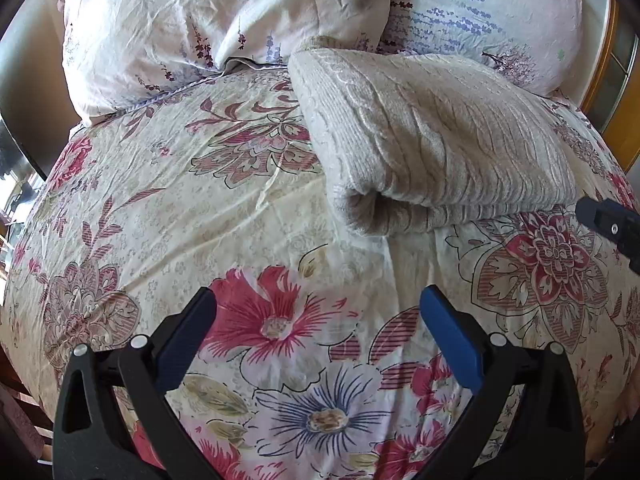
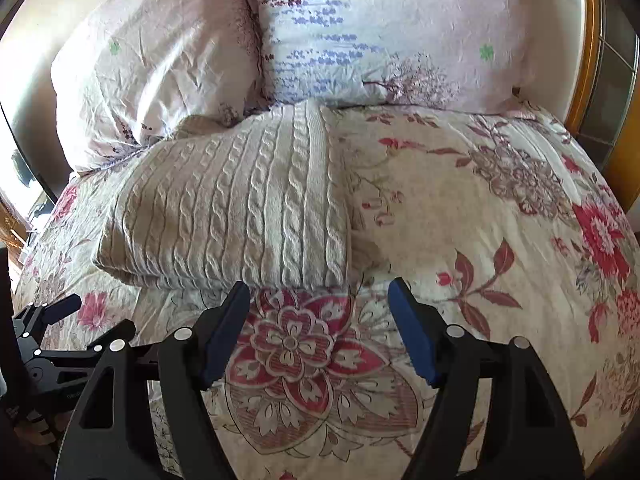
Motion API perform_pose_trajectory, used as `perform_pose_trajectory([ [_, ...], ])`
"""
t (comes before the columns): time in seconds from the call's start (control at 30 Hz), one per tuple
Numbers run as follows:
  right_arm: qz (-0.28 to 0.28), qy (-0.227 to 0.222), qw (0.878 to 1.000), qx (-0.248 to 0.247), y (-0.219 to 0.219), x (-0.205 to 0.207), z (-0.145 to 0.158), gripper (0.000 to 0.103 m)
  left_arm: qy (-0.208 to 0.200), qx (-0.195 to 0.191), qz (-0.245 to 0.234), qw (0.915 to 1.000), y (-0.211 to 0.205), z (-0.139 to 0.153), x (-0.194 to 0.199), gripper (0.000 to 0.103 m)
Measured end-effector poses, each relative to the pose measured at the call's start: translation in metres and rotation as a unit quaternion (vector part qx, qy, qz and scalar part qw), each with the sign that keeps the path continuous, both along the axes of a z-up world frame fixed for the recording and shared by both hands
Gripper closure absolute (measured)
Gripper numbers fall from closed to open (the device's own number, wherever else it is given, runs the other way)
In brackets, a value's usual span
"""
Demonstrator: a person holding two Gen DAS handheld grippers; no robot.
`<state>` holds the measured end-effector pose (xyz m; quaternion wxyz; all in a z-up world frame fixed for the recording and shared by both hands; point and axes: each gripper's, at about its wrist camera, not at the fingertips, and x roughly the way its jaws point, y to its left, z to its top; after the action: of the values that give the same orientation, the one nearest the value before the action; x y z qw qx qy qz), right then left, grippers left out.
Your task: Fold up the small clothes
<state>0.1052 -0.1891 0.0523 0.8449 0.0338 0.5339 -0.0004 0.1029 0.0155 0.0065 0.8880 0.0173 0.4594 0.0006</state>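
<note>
Both grippers hover low over the floral bed cover, jaws wide apart, holding nothing. Folded cable-knit sweater lies just ahead of right gripper; ahead-right of left gripper.

The sweater is showing thick, matt cable-knit wool; the bedspread is lying as smooth, creased printed cotton; the fingers are wearing matt blue pads.

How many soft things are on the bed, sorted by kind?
Pale floral pillows: 2
Folded cream cable-knit sweater: 1
Cream bedspread with red flowers: 1
Total: 4
</note>
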Motion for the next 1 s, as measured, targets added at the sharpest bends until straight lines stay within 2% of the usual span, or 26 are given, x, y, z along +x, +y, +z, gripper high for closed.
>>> perform_pose_trajectory([
  [0.17, 0.008, 0.022, 0.999, -0.037, 0.015, -0.012, -0.013, 0.005, 0.003, -0.002, 0.008, 1.0, 0.003, -0.003, 0.001, 0.002],
  [0.37, 0.028, 0.036, 0.998, -0.042, 0.03, -0.015, -0.02, 0.005, 0.005, -0.004, 0.018, 0.9998, 0.006, -0.006, 0.002, 0.002],
  [0.6, 0.01, 0.048, 0.998, -0.04, 0.025, -0.015, -0.025, 0.004, 0.007, -0.008, 0.02, 0.9997, 0.008, -0.006, 0.003, 0.002],
  [1.0, 0.018, 0.059, 0.997, -0.052, 0.029, -0.017, -0.033, 0.003, 0.007, -0.018, 0.013, 0.9997, 0.009, -0.007, 0.004, 0.002],
])
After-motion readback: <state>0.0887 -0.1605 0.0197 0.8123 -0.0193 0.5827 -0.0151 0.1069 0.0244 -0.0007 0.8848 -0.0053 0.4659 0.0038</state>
